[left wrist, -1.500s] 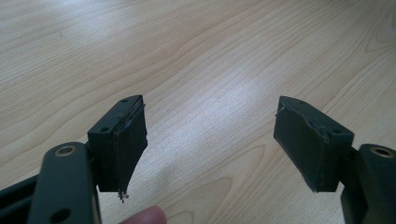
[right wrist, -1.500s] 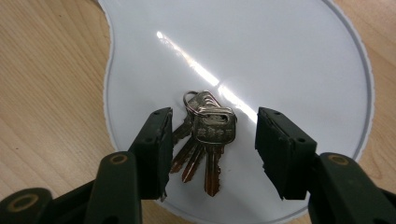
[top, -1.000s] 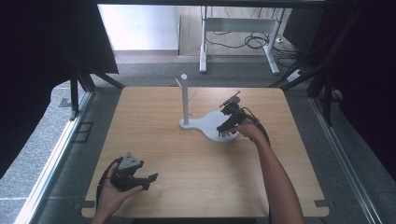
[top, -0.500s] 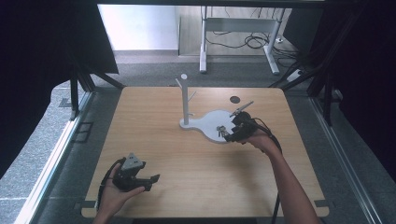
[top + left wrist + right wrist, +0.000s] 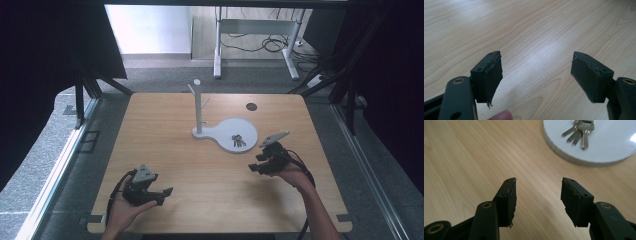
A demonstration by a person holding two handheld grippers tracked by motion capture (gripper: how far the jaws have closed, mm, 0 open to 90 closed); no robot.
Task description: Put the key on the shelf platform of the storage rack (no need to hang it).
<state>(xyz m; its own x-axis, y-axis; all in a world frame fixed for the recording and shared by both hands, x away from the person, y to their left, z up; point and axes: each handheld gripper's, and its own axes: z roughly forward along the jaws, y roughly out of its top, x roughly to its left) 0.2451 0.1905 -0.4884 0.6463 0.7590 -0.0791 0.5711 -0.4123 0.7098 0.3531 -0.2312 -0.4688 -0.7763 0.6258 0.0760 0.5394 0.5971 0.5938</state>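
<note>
Keys point(image 5: 238, 140) lie on the white stand base point(image 5: 248, 128) at frame centre; right gripper point(image 5: 258, 163) just below it, left gripper point(image 5: 161, 192) lower left, both spread wide, empty.

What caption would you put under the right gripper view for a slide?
Open right claw above the wooden table, facing a bunch of keys lying on a white round stand base.
</note>
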